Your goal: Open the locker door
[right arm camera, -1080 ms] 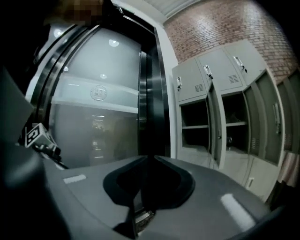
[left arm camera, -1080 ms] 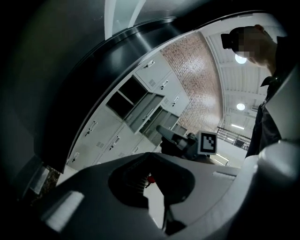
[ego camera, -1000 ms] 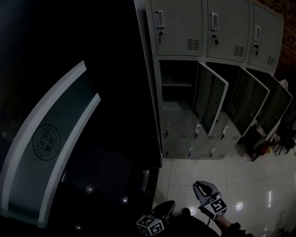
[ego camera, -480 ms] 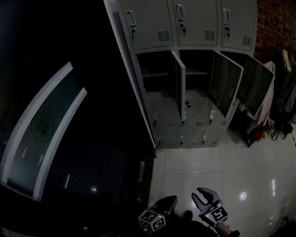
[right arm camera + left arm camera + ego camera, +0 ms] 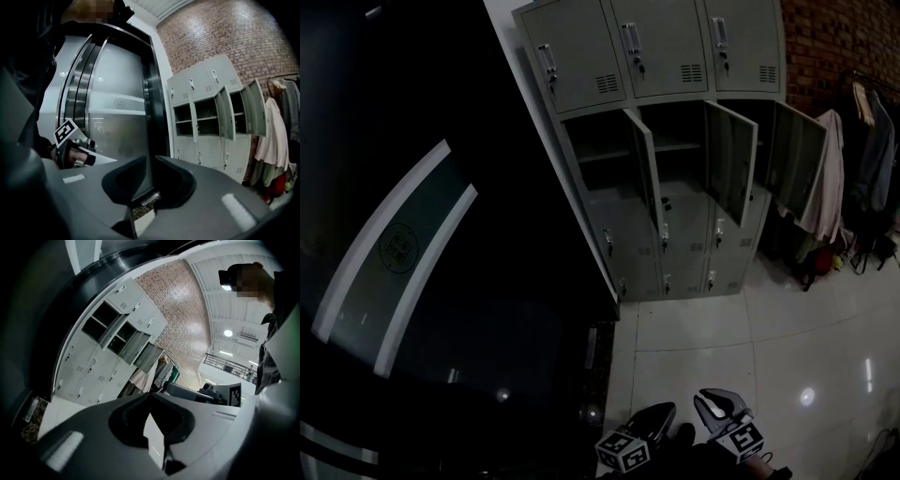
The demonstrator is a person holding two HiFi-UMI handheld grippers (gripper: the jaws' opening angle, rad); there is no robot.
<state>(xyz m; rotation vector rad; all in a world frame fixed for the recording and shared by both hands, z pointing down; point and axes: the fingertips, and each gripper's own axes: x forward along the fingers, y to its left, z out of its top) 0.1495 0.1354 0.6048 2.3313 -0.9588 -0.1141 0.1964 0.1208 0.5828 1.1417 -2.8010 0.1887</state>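
Note:
A grey locker bank (image 5: 675, 56) stands several steps ahead against a brick wall. Its top row is closed. Three middle-row doors hang open: the left door (image 5: 642, 173), the middle door (image 5: 729, 173) and the right door (image 5: 797, 169). The small bottom doors (image 5: 628, 234) are closed. Both grippers hang low near my body, far from the lockers. My left gripper (image 5: 661, 411) (image 5: 150, 395) has its tips together and holds nothing. My right gripper (image 5: 710, 401) (image 5: 151, 159) shows a narrow gap with nothing in it, and its jaws are closing. The lockers (image 5: 206, 108) also show in the right gripper view.
A dark curved glass wall (image 5: 441, 234) fills the left side. At its foot runs a narrow floor strip (image 5: 591, 366). Coats hang on a rack (image 5: 844, 169) right of the lockers, with something red (image 5: 825, 262) on the floor below. Glossy white tiles (image 5: 750, 328) lie between me and the lockers.
The head view has swung right, so the lockers slid left and the coat rack came into sight. Both grippers stayed low, and the right jaws spread, then narrowed.

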